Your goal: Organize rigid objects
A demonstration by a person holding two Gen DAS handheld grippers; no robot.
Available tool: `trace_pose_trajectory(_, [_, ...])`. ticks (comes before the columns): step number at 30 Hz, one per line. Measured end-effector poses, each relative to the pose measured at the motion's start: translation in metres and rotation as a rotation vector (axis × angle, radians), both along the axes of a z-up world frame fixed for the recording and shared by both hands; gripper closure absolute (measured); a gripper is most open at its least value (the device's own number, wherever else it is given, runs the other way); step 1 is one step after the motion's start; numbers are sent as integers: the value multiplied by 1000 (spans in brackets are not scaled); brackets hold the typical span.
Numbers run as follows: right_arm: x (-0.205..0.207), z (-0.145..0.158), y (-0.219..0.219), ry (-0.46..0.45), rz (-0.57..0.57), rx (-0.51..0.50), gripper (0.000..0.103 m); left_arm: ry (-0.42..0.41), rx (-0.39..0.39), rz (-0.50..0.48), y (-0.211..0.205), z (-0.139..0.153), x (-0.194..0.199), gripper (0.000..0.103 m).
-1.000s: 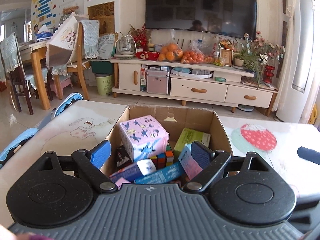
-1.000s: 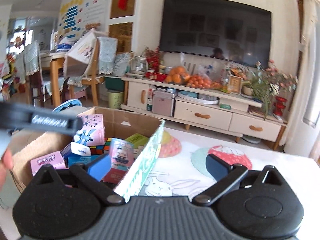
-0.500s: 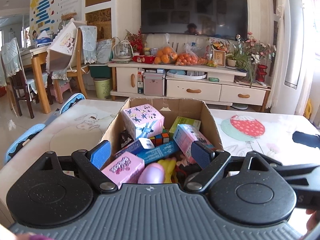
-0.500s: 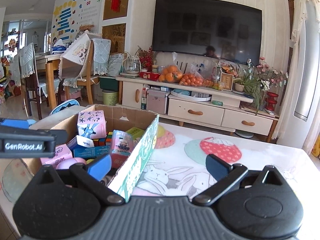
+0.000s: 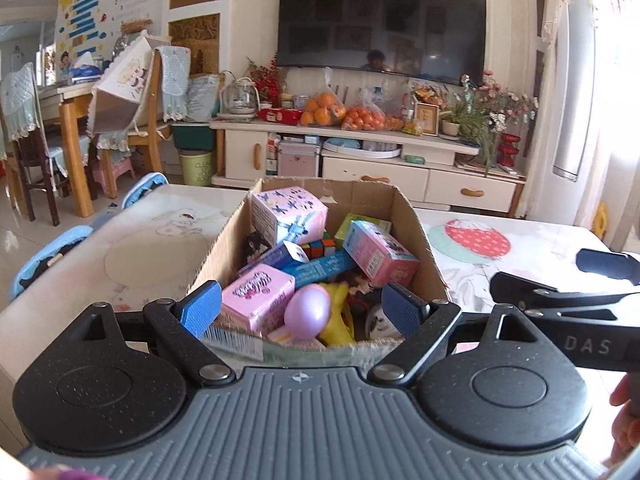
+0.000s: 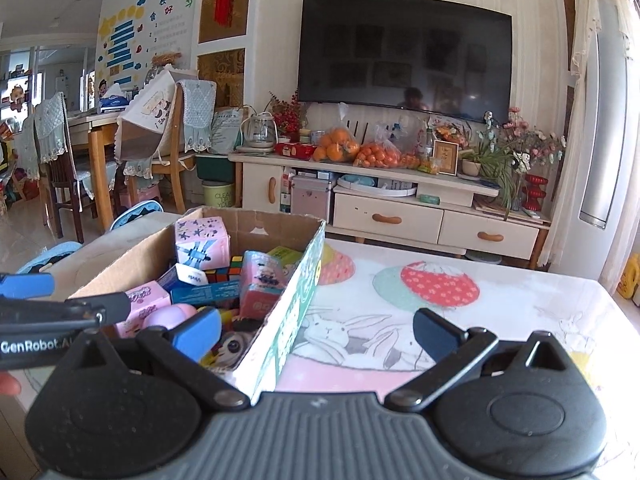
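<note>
An open cardboard box (image 5: 416,236) (image 6: 296,304) stands on the table, packed with small rigid items: a pink cube box (image 5: 288,214) (image 6: 202,242), a pink-and-blue carton (image 5: 380,254) (image 6: 260,284), a puzzle cube (image 5: 318,247), a pink packet (image 5: 258,298) and a lilac egg (image 5: 308,310). My left gripper (image 5: 302,312) is open and hovers over the box's near wall, holding nothing. My right gripper (image 6: 318,330) is open too, straddling the box's right wall, and holds nothing.
The table (image 6: 500,312) wears a cloth with rabbit and strawberry prints, with bare cloth to the right of the box. Blue chair backs (image 5: 52,256) sit at its left edge. A TV cabinet (image 5: 360,160) with fruit lies beyond.
Both grippers have drawn back and risen from the box, so more of its contents show. Both stay open. The right gripper now appears at the right of the left wrist view.
</note>
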State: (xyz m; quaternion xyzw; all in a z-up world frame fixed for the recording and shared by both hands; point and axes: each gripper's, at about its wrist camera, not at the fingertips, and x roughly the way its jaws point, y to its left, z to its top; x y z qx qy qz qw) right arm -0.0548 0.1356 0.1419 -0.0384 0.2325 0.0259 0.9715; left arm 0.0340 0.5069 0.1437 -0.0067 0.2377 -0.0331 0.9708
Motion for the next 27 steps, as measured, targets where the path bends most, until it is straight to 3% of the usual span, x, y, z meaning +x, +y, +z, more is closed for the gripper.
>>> trace_pose_trajectory(12, [-11,-3,10,-13,-11,-22,1,-47,41,10,-5,-7,-14,0])
trace_pose_trajectory(21, [-12,-3,13,-18,-11,-26,1,-24,4,17,-5,-11,-16,0])
trace_pose_trajectory(27, [-12,-7,12,-15,-15,-19,1,-41,44,33,-13,-12,-19,0])
